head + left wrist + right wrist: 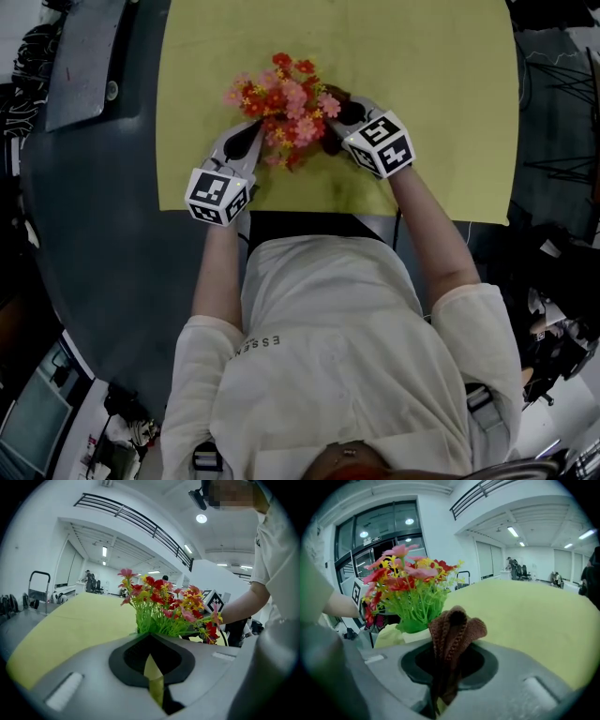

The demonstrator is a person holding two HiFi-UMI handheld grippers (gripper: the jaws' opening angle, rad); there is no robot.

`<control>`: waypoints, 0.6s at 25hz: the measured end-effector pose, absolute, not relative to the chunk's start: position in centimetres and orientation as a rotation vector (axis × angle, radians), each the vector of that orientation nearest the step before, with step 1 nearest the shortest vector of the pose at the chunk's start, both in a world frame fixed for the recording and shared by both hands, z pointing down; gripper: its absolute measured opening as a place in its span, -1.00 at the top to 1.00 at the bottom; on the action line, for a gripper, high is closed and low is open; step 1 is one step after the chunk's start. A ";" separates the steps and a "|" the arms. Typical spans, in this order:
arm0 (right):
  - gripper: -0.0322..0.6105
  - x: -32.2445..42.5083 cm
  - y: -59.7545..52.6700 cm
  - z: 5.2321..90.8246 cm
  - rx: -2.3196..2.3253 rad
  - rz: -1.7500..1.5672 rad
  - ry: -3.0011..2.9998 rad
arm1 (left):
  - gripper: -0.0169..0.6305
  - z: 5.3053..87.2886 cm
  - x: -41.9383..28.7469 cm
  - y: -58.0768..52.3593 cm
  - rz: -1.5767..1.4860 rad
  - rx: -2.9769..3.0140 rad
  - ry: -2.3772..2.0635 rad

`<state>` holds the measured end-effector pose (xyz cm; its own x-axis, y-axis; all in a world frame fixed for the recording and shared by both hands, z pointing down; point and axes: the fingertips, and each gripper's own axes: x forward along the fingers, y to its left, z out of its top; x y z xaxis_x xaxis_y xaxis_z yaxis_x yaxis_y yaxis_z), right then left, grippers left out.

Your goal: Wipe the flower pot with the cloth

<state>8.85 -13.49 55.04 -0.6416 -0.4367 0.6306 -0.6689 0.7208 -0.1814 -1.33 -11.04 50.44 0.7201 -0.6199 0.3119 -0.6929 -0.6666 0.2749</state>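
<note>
A bunch of red, pink and yellow artificial flowers stands on the yellow-green mat and hides its pot from above. The pale cream flower pot shows below the green stems in the right gripper view. My left gripper reaches in from the left. Its jaws are shut on a thin yellowish edge, seemingly the pot's rim, just under the flowers. My right gripper is at the pot's right side, shut on a bunched brown knitted cloth that sticks up between its jaws, close to the pot.
The mat covers the far part of a dark round table. A grey board lies at the table's far left. The person's torso fills the near side. The mat stretches bare beyond and to both sides of the pot.
</note>
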 end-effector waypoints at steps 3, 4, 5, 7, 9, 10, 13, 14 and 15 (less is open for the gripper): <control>0.72 8.4 -12.3 54.0 0.811 0.485 -2.379 | 0.91 50.5 -1.4 -11.1 0.262 2.538 -1.004; 0.72 8.2 -11.8 53.7 0.803 0.474 -2.379 | 0.91 50.5 -1.5 -11.1 0.268 2.537 -1.001; 0.72 8.0 -11.3 53.5 0.799 0.473 -2.375 | 0.91 50.5 -1.6 -11.1 0.278 2.535 -1.002; 0.72 7.7 -10.3 53.3 0.805 0.493 -2.366 | 0.91 50.5 -1.7 -11.1 0.293 2.530 -1.012; 0.72 7.7 -9.3 53.5 0.816 0.523 -2.358 | 0.91 50.5 -1.6 -11.2 0.294 2.526 -1.017; 0.72 7.6 -8.8 53.6 0.818 0.538 -2.353 | 0.91 50.5 -1.6 -11.2 0.292 2.526 -1.014; 0.72 7.2 -7.4 54.0 0.829 0.576 -2.329 | 0.91 50.4 -1.7 -11.4 0.285 2.536 -0.985; 0.72 7.1 -7.0 54.0 0.836 0.587 -2.320 | 0.91 50.4 -1.7 -11.4 0.286 2.537 -0.977; 0.72 7.1 -6.6 54.1 0.846 0.600 -2.311 | 0.91 50.4 -1.6 -11.3 0.290 2.536 -0.968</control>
<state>7.15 -6.62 54.07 -0.6172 -0.4195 0.6657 -0.6902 0.6947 -0.2022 -1.64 -11.30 50.41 0.7372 -0.5891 0.3309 -0.6740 -0.6752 0.2997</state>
